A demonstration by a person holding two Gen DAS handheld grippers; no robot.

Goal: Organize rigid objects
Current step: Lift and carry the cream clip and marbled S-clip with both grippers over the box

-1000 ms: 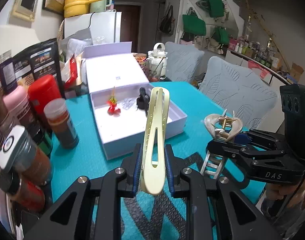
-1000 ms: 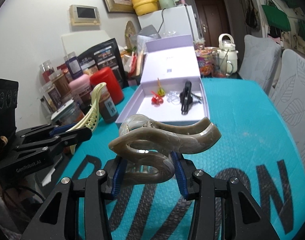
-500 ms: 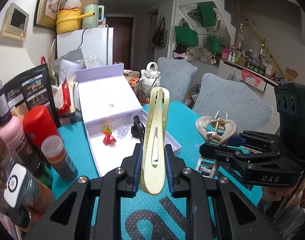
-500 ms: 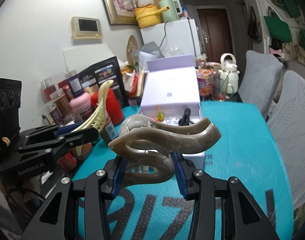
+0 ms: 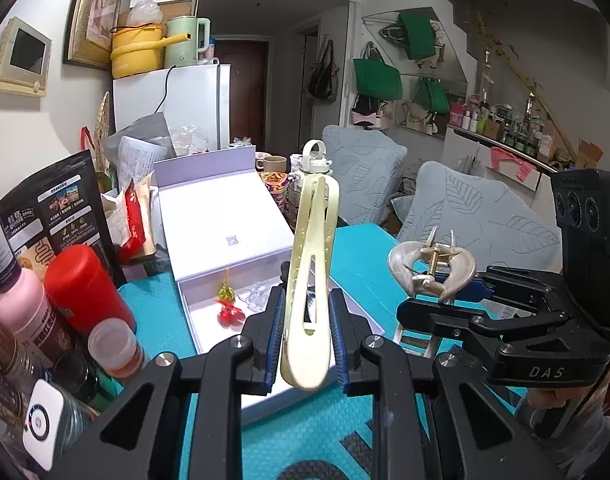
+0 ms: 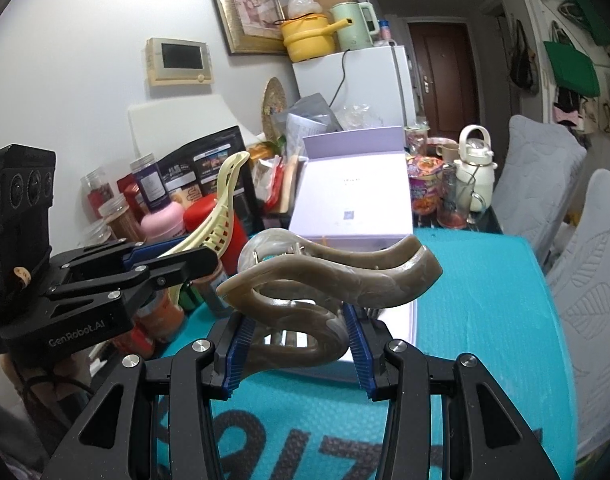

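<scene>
Lifting both clips higher above the teal table point(image 5: 369, 240) than a second ago, the left gripper point(image 5: 305, 340) clamping the cream hair clip point(image 5: 311, 280), the right gripper point(image 6: 295, 328) pinching the brown claw clip point(image 6: 329, 280). Hovering just short of the open lavender box point(image 5: 209, 312), probably preparing to drop them in. Finding open room ahead and right; crowding jars point(image 5: 81, 292) left.

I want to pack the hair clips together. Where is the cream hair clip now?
The cream hair clip stands clamped in the left gripper, raised above the teal table mat just before the open lavender box.
</scene>
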